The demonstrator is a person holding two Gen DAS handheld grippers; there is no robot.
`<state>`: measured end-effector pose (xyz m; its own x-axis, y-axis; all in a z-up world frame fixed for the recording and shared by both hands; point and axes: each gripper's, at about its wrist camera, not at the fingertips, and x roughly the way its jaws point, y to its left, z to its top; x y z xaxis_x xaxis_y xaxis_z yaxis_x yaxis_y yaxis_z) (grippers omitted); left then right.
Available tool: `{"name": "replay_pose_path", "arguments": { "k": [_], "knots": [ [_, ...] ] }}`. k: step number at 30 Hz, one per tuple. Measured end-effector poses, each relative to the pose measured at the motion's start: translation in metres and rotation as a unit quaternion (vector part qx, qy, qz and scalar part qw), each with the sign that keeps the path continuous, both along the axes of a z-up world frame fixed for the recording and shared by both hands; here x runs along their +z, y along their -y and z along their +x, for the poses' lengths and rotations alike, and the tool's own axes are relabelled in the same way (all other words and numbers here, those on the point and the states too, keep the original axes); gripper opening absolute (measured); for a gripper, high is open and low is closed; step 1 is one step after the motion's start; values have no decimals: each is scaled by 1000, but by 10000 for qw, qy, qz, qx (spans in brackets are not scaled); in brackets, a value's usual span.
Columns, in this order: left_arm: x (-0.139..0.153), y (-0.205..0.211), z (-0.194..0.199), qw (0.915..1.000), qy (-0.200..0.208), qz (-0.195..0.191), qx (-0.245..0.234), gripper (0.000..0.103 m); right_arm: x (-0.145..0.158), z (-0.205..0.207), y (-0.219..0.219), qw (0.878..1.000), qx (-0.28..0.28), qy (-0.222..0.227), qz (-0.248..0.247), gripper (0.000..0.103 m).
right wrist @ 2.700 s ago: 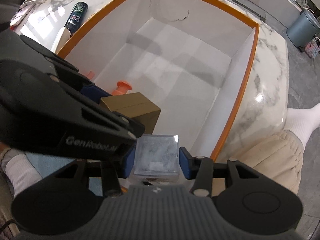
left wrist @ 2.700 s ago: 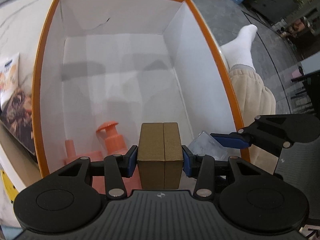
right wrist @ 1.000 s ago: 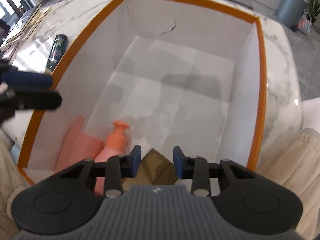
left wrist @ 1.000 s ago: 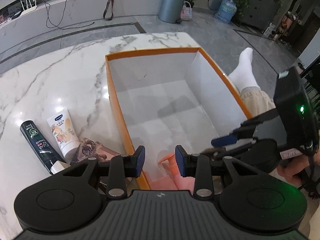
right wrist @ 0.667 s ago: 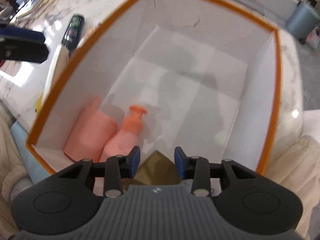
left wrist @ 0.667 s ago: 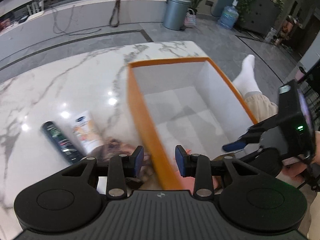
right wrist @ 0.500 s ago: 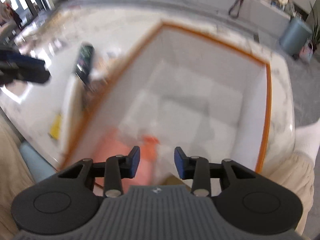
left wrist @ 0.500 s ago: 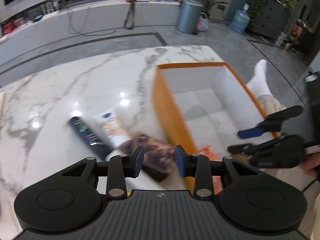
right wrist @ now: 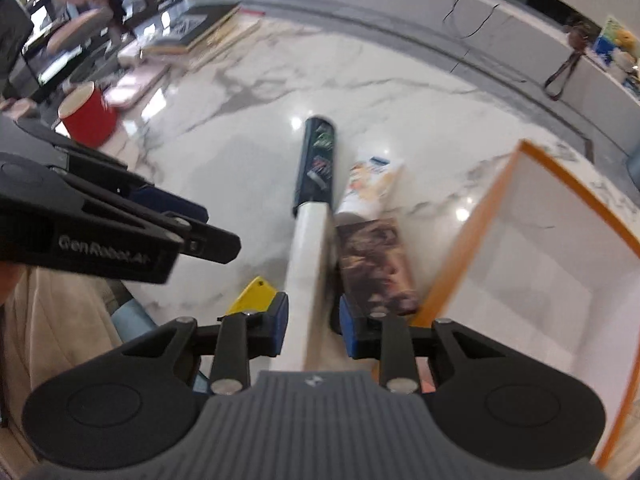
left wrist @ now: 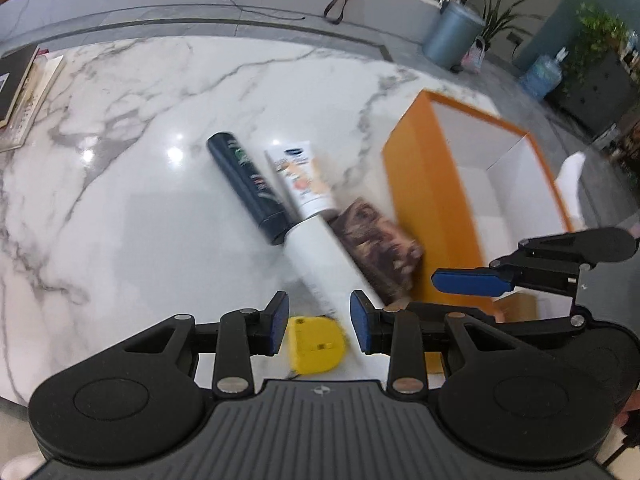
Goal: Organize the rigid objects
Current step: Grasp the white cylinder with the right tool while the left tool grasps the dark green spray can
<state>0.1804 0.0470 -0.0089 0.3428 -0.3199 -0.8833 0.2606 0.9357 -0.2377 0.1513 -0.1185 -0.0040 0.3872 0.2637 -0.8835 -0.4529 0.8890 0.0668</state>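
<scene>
On the marble table, left of the orange-rimmed white box [left wrist: 424, 184] [right wrist: 472, 248], lie a dark tube [left wrist: 248, 184] [right wrist: 316, 164], a white-and-orange tube [left wrist: 300, 176] [right wrist: 372, 188], a long white box [left wrist: 320, 260] [right wrist: 308, 264], a brown patterned box [left wrist: 376, 244] [right wrist: 376, 264] and a yellow object [left wrist: 316, 344] [right wrist: 252, 296]. My left gripper [left wrist: 318, 326] is open and empty above the yellow object. My right gripper [right wrist: 312, 326] is open over the white box's near end, and shows at the right of the left wrist view [left wrist: 472, 284].
A red cup [right wrist: 88, 116] stands at the table's far left with flat books and frames [right wrist: 192, 36] behind it. More books [left wrist: 20, 92] lie at the left edge. A grey bin [left wrist: 452, 36] and water jug [left wrist: 540, 76] stand on the floor beyond.
Both grippers have let go of their boxes inside the orange box, lifted out and swung left over the items lying on the table.
</scene>
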Motion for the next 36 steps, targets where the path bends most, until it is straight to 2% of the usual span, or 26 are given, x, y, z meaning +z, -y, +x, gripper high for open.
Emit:
{"name": "replay_pose_path", "arguments": {
  "k": [4, 6, 15, 20, 23, 28, 32, 36],
  "knots": [
    [-9, -13, 6, 10000, -13, 34, 15, 39, -22, 15, -16, 9997, 7, -198, -119, 29],
    [-12, -20, 11, 10000, -31, 40, 78, 39, -31, 23, -20, 9994, -33, -312, -169, 33],
    [-27, -38, 26, 9997, -193, 84, 82, 39, -63, 47, -34, 9969, -102, -768, -166, 33],
    [-33, -44, 34, 9997, -158, -32, 169, 39, -75, 54, -38, 9964, -166, -792, -248, 30],
    [-32, -48, 41, 9996, -66, -101, 268, 39, -69, 54, -38, 9966, -156, -764, -277, 27],
    [-25, -51, 58, 9985, 199, -200, 476, 39, -32, 58, -34, 9986, -203, -485, -2, 27],
    [-27, -49, 76, 9962, 267, -367, 750, 43, -7, 78, -24, 9982, -520, -236, 160, 27],
    [-41, -39, 95, 9934, 228, -459, 1023, 46, 0, 99, -13, 9962, -804, -133, 299, 27]
  ]
}}
